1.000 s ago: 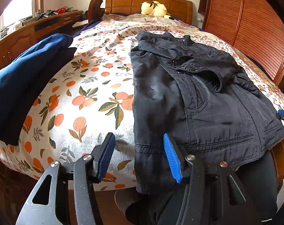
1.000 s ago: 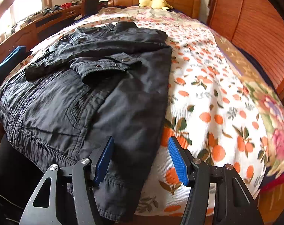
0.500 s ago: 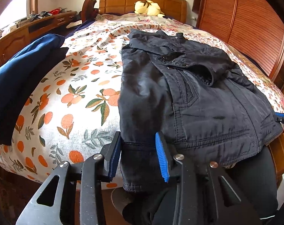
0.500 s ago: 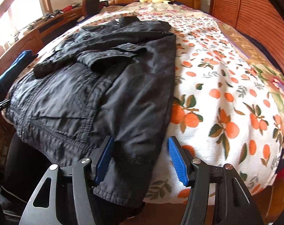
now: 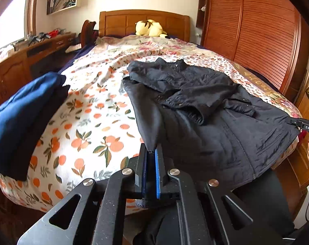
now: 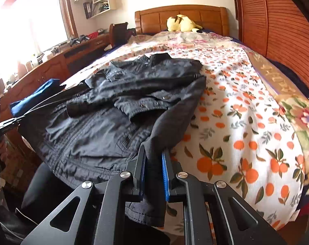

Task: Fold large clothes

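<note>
The left gripper [image 5: 152, 153] is clenched on the near left hem corner of the jacket [image 5: 205, 110]; the right gripper [image 6: 154, 153] pinches the near right corner. The jacket lies on the bed [image 5: 93, 126], sleeves folded across it. Left, 1 blue pile [image 5: 21, 118]; far, a plush [image 5: 149, 28].

Black jacket [image 5: 205, 110] spread across bed

Jacket [image 5: 205, 122] hem pinched out of sight between the left tongs [image 5: 151, 153], lower middle of frame. Folded blue cloth [image 5: 21, 112] cut off at left edge. Window [image 6: 21, 30] at upper left blown out white.
</note>
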